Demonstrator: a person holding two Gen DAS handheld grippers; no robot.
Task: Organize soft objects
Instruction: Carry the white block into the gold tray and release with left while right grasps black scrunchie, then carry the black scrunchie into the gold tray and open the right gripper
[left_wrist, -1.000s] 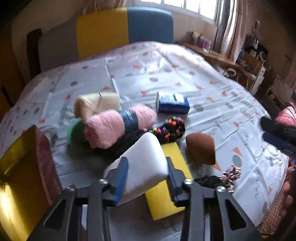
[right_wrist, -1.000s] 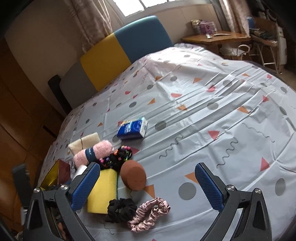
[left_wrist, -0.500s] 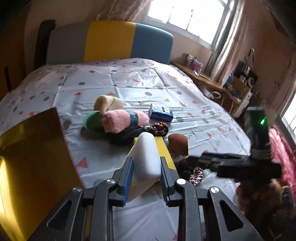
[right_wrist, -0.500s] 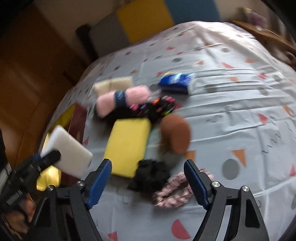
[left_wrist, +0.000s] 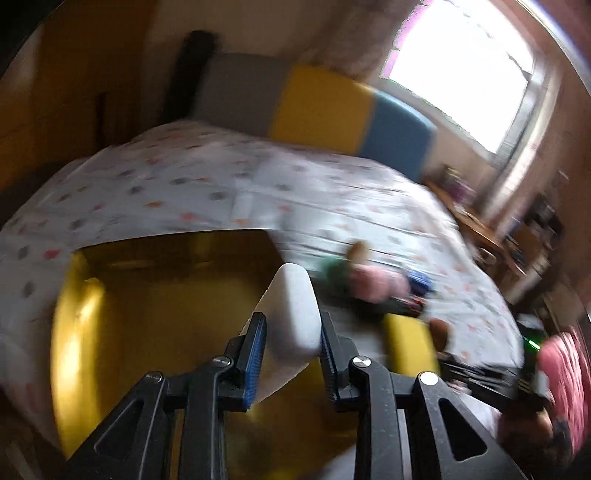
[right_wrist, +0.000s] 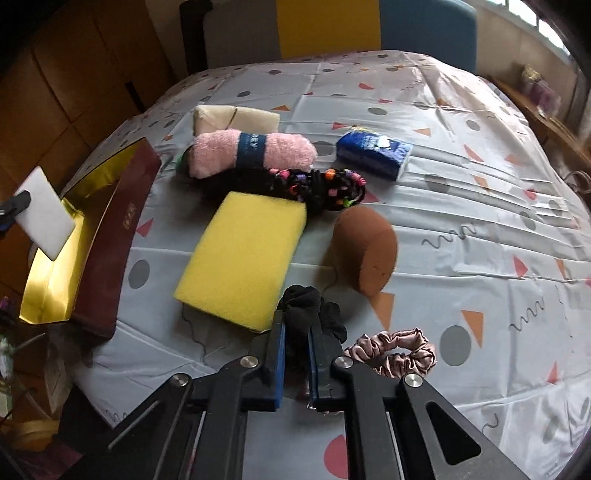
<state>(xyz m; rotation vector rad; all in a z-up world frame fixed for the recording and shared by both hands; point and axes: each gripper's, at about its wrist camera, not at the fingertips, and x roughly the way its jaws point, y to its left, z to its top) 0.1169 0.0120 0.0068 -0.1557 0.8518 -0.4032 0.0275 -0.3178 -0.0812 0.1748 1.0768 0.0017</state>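
The left gripper (left_wrist: 291, 332) holds the white sponge (left_wrist: 293, 310) clamped over the gold box (right_wrist: 55, 273) at the left, likely needing release; the right gripper (right_wrist: 295, 334), its jaws just closing, pinches the near black scrunchie (right_wrist: 314, 308).

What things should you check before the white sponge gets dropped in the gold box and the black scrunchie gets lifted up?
1. Left tool squeezing the white sponge: ok.
2. Sponge over the gold box: ok.
3. Box has room: ok, gold floor looks bare.
4. Right tool, which has just closed, pinching the black scrunchie: ok.
5. Pink scrunchie not caught in it: ok, lies apart.
6. Grip firm enough to lift: cannot tell.
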